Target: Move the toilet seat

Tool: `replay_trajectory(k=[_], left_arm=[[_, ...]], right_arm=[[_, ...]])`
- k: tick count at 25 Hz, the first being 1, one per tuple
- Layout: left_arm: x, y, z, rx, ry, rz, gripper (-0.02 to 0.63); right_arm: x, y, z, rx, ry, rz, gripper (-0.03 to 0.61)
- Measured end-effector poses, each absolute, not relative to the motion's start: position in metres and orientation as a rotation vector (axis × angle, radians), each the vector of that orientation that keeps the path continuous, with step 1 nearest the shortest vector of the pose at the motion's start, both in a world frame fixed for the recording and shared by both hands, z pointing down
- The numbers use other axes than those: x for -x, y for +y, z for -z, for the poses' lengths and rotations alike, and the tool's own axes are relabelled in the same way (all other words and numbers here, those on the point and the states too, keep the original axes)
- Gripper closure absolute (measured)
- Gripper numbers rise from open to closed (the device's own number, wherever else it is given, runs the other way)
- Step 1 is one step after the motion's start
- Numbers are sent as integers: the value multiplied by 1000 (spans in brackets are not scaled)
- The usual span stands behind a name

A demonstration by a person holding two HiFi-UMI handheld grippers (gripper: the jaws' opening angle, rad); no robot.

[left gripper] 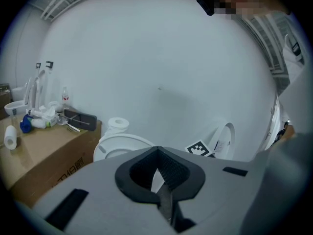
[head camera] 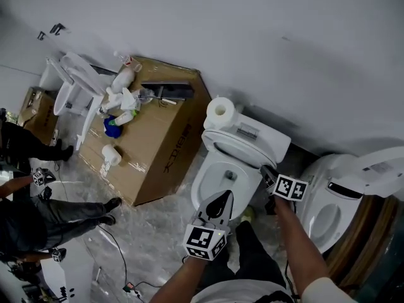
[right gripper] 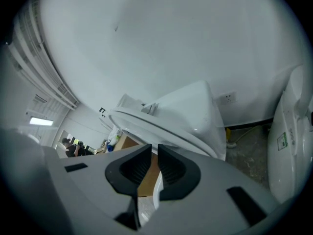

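Toilet seat (right gripper: 166, 131) low over white toilet (head camera: 255, 141) against wall, beside cardboard box (head camera: 158, 137). Right hand-held gripper (head camera: 267, 172) at seat's right rim, jaws a slit apart (nothing pinched). Left hand-held gripper (head camera: 222, 197) above bowl front, jaws together, empty.

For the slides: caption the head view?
Right gripper at rim of white oval toilet seat; left gripper shut near front.

The head view looks steeply down; both gripper views sit low and close, facing the wall (head camera: 252, 43), sharing the toilet (head camera: 230, 163).
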State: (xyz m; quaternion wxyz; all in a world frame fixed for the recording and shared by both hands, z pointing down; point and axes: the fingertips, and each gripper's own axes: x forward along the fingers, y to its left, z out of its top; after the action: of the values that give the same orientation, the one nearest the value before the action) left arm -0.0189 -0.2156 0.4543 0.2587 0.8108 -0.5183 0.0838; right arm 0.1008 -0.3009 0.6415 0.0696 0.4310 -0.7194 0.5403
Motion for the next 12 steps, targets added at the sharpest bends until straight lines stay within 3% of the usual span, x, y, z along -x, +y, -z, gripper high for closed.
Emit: replay_trajectory(k=[7,12], left_arm=[[32,-204,-447,-2197,-1379,-203,611],[47,-194,-419,-2217,-1375,-169,611]], right_arm=[[-64,-278,-617,-1134,-2263,-1570,535],[-32,-259,-537,-1063,-2449,-1320,545]])
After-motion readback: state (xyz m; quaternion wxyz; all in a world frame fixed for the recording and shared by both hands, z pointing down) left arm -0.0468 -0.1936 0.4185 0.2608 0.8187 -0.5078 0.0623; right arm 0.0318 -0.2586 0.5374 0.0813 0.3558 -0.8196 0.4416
